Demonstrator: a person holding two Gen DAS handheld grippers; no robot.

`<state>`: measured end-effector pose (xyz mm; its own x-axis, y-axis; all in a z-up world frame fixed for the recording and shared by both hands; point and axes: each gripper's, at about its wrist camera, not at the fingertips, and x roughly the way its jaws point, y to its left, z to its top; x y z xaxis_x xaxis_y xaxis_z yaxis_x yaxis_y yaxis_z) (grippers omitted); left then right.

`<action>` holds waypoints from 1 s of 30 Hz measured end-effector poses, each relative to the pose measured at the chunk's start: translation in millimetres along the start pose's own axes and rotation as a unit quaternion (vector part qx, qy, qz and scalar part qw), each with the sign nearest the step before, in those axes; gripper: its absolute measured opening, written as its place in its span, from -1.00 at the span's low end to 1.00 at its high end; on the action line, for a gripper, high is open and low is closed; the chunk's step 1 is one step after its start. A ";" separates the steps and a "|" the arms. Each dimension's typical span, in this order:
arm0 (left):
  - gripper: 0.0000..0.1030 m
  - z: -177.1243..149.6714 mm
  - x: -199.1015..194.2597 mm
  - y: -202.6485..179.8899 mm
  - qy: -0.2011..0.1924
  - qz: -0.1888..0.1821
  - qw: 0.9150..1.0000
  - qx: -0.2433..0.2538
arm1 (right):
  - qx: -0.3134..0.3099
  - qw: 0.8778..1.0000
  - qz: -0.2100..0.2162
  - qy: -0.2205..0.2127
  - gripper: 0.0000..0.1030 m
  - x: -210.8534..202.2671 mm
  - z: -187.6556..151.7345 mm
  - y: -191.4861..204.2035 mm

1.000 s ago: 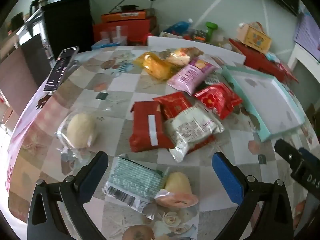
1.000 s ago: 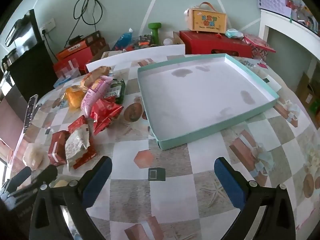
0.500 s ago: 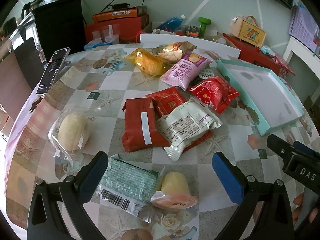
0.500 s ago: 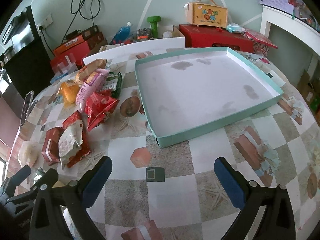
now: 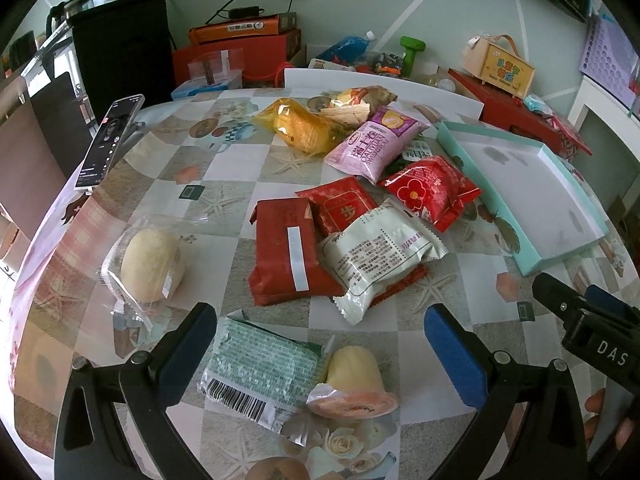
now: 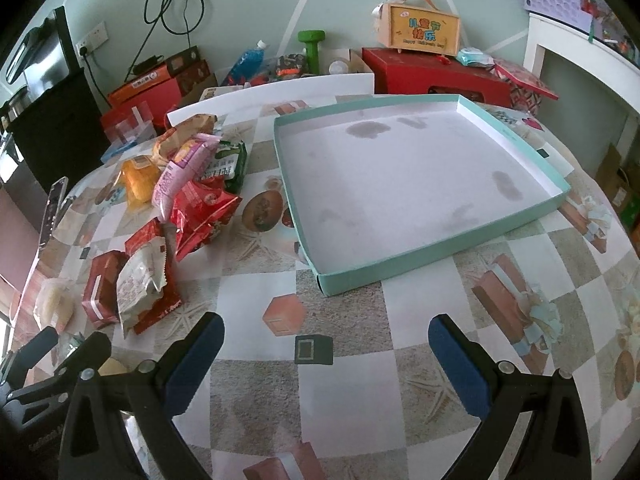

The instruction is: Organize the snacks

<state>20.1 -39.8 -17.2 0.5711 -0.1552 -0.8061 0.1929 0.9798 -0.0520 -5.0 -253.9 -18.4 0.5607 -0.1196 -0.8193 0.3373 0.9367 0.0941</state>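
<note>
Several snack packets lie in a loose pile on the table. In the left wrist view my left gripper (image 5: 320,354) stands open over a green packet (image 5: 262,364) and a yellow jelly cup (image 5: 352,380). Beyond them lie a dark red packet (image 5: 286,252), a white packet (image 5: 380,252), a red flower packet (image 5: 430,190), a pink packet (image 5: 374,146), a yellow packet (image 5: 298,128) and a wrapped bun (image 5: 150,262). A shallow teal tray (image 6: 440,248) holds nothing. My right gripper (image 6: 326,360) is open above bare tablecloth, in front of the tray.
A phone (image 5: 110,142) leans at the table's left edge. Red boxes (image 6: 436,76), an orange gift box (image 6: 418,30), a green dumbbell (image 6: 312,46) and a blue bottle (image 6: 248,60) crowd the floor behind the table. A black cabinet (image 5: 120,44) stands at back left.
Both wrist views have risen and pulled back slightly, so the snacks and tray sit a little farther off. No snack has moved; both grippers stay open.
</note>
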 end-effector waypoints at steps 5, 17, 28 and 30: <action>1.00 0.2 -5.9 -0.2 -0.005 0.003 1.000 -0.001 | 0.001 1.000 0.002 -0.003 1.00 -4.9 0.6 -0.9; 1.00 1.5 -21.4 1.4 -0.015 0.016 1.000 -0.002 | 0.004 1.000 0.004 -0.023 1.00 -26.2 2.7 -2.0; 1.00 2.6 -34.8 5.6 -0.025 0.022 0.999 -0.009 | 0.005 0.999 0.007 -0.039 1.00 -43.6 4.2 -2.7; 1.00 2.7 -36.7 5.4 -0.026 0.024 0.999 -0.009 | 0.005 0.999 0.007 -0.042 1.00 -46.0 4.2 -2.4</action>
<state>2.3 -29.1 13.7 0.6205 -0.1147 -0.7757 0.1508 0.9882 -0.0255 -28.4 -252.0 21.4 0.6262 -0.1338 -0.7681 0.3361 0.9352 0.1110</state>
